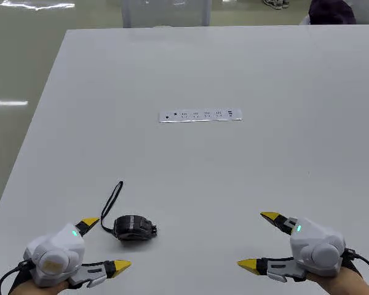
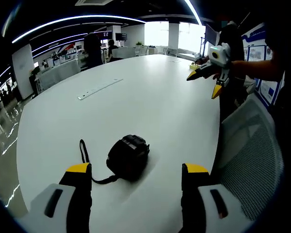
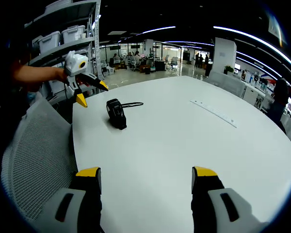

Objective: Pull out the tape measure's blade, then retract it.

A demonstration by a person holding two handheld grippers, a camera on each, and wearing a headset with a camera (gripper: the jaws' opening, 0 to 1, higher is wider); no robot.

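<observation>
Down at the near edge of the white tabletop (image 1: 234,172), we're right at the starting line. The tape measure (image 1: 134,227), a small dark case, lies flat on the surface over on the person's left, its thin black wrist strap (image 1: 112,203) trailing away from it toward the far side. The left gripper (image 1: 106,243) hovers just beside it, yellow-tipped jaws spread wide and holding nothing. From that gripper's own view the case sits squarely between the two tips, near but not touching either. Over on the other side, the right gripper (image 1: 257,240) hangs well apart from the case, jaws also parted and empty, with bare tabletop between it and the work. A white power strip (image 1: 200,115) lies farther up the middle, out of the way. As for progress, none that I can see: no blade shows outside the case, and neither gripper has a hold on anything. So by my reading the whole job is ahead. The case needs pinning or gripping, most likely by the left since it's lined up. The blade's end has to be caught and drawn out, then let back in. Which end of the case carries the blade tip I can't make out from here.
</observation>
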